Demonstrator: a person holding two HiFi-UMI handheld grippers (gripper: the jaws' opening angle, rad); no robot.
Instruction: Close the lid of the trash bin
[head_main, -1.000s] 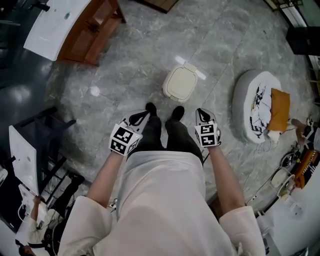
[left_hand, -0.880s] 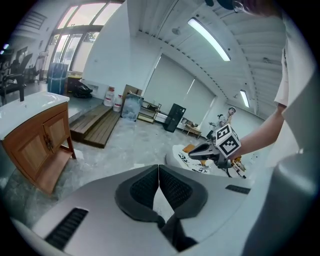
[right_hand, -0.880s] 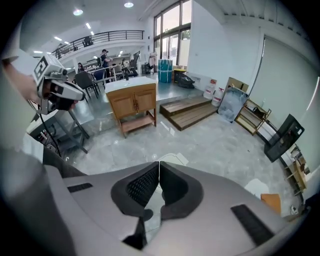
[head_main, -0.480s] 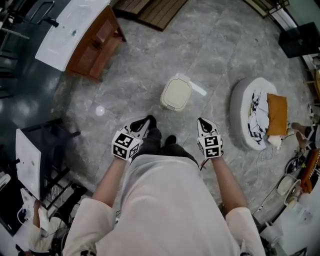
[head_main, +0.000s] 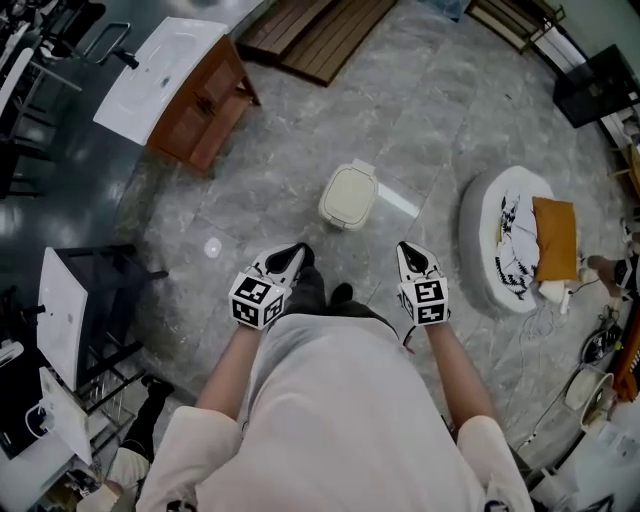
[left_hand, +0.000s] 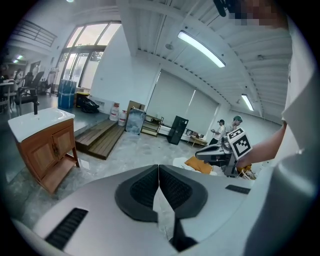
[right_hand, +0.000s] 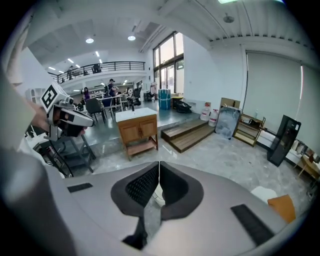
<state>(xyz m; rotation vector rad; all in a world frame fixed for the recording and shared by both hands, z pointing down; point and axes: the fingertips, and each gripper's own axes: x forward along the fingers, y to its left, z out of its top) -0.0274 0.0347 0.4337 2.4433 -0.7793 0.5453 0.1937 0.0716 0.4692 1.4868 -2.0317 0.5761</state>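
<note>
trash bin: lid lies flat, task looks done | left gripper: clenched, empty | right gripper: clenched, empty | both at the person's waist, well clear of the bin, probably because nothing is left to push

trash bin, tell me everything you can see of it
The trash bin is small and cream-white, plastic by its look, with a rounded-square top. Its lid lies flat and shut, with a small hinge tab at the far edge. It stands upright on the grey stone-look floor, a little ahead of the person. Nothing touches it: the left gripper and right gripper are both short of it.
</note>
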